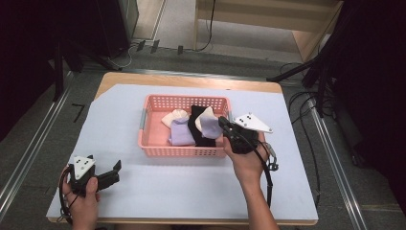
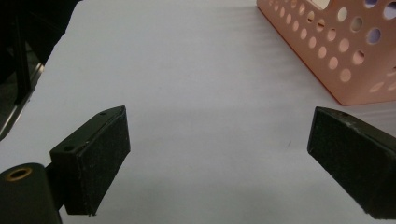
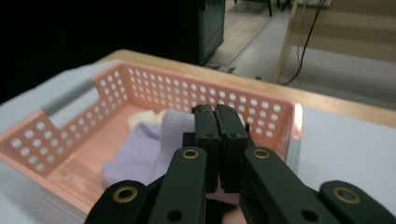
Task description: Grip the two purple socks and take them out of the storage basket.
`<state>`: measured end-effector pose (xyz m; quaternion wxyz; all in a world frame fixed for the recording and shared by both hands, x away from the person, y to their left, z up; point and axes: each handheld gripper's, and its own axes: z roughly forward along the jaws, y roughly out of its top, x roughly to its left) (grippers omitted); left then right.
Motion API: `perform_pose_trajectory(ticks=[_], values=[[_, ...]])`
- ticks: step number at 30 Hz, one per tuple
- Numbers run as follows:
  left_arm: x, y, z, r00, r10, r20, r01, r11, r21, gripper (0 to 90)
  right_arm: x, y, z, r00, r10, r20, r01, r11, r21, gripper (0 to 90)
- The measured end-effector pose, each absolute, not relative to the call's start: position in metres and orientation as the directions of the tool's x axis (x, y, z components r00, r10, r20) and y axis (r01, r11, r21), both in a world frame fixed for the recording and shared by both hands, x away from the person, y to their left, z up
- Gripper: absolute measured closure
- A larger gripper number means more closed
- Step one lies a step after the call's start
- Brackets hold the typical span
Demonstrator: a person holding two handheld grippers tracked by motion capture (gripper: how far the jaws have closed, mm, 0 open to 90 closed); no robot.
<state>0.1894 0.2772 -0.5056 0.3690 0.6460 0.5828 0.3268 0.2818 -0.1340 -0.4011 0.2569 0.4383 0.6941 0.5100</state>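
Observation:
A pink perforated basket (image 1: 152, 143) stands mid-table and holds several socks: a cream one (image 1: 173, 116), a folded lavender one (image 1: 181, 135) and a black one (image 1: 196, 125). My right gripper (image 1: 223, 123) hovers over the basket's right end with its jaws pressed together. A lavender-and-white sock (image 1: 209, 124) is pinched at their tips and lifted above the others. In the right gripper view that sock (image 3: 173, 128) hangs just left of the shut gripper (image 3: 215, 111). My left gripper (image 1: 115, 172) rests at the near left of the table, open and empty (image 2: 217, 154).
A pale blue mat (image 1: 191, 187) covers the wooden table (image 1: 191, 79), with bare mat around the basket (image 2: 345, 70). Beyond the far edge are cables and stand legs (image 1: 297, 72) on the floor. The right gripper's cable (image 1: 265, 177) trails along the forearm.

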Motion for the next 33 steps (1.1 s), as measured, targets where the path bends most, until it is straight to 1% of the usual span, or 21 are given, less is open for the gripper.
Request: perform_pose_trajectory(ticks=[2, 3, 4, 5, 8, 11, 18, 20, 23, 24, 25, 29, 30, 31, 33], values=[[0.190, 0.277, -0.506, 0.106, 0.994, -0.008, 0.512, -0.048, 0.858, 6.5, 0.280, -0.132, -0.395, -0.496, 0.864, 0.087, 0.314, 0.085, 0.945, 89.5], [0.190, 0.277, -0.506, 0.106, 0.994, -0.008, 0.512, -0.048, 0.858, 6.6, 0.280, -0.132, -0.395, -0.496, 0.864, 0.087, 0.314, 0.085, 0.945, 89.5], [0.190, 0.277, -0.506, 0.106, 0.994, -0.008, 0.512, -0.048, 0.857, 6.5, 0.279, -0.128, -0.389, -0.508, 0.858, 0.080, 0.280, 0.077, 0.957, 89.4], [0.190, 0.277, -0.506, 0.108, 0.994, -0.009, 0.512, -0.048, 0.858, 6.6, 0.279, -0.127, -0.388, -0.510, 0.857, 0.073, 0.267, 0.077, 0.961, 89.4], [0.190, 0.277, -0.506, 0.109, 0.994, -0.011, 0.510, -0.047, 0.859, 6.5, 0.282, -0.125, -0.387, -0.510, 0.856, 0.079, 0.252, 0.060, 0.966, 89.4], [0.190, 0.278, -0.506, 0.110, 0.994, -0.010, 0.511, -0.047, 0.858, 6.5, 0.285, -0.128, -0.388, -0.497, 0.863, 0.088, 0.240, 0.039, 0.970, 89.4], [0.190, 0.278, -0.506, 0.109, 0.994, -0.011, 0.510, -0.047, 0.859, 6.5, 0.289, -0.145, -0.383, -0.450, 0.890, 0.068, 0.143, -0.003, 0.990, 89.4], [0.190, 0.278, -0.506, 0.109, 0.994, -0.011, 0.510, -0.047, 0.859, 6.5, 0.288, -0.148, -0.382, -0.442, 0.894, 0.069, 0.133, -0.011, 0.991, 89.3], [0.190, 0.278, -0.506, 0.110, 0.994, -0.007, 0.510, -0.050, 0.859, 6.6, 0.287, -0.166, -0.379, -0.397, 0.915, 0.065, 0.098, -0.028, 0.995, 89.3], [0.190, 0.278, -0.506, 0.110, 0.994, -0.007, 0.510, -0.050, 0.859, 6.6, 0.287, -0.166, -0.379, -0.397, 0.915, 0.065, 0.098, -0.028, 0.995, 89.3], [0.190, 0.278, -0.506, 0.110, 0.994, -0.006, 0.513, -0.051, 0.857, 6.5, 0.287, -0.176, -0.380, -0.370, 0.926, 0.068, 0.097, -0.034, 0.995, 89.3], [0.190, 0.278, -0.506, 0.109, 0.994, -0.007, 0.510, -0.050, 0.859, 6.5, 0.286, -0.200, -0.389, -0.315, 0.946, 0.074, 0.112, -0.041, 0.993, 89.3], [0.190, 0.278, -0.506, 0.109, 0.994, -0.007, 0.510, -0.050, 0.859, 6.5, 0.286, -0.200, -0.389, -0.315, 0.946, 0.074, 0.112, -0.041, 0.993, 89.3], [0.190, 0.277, -0.506, 0.107, 0.994, -0.009, 0.509, -0.047, 0.859, 6.6, 0.286, -0.212, -0.400, -0.282, 0.957, 0.071, 0.131, -0.035, 0.991, 89.3], [0.189, 0.277, -0.506, 0.106, 0.994, -0.008, 0.510, -0.047, 0.859, 6.5, 0.286, -0.221, -0.410, -0.256, 0.964, 0.067, 0.152, -0.029, 0.988, 89.3]])
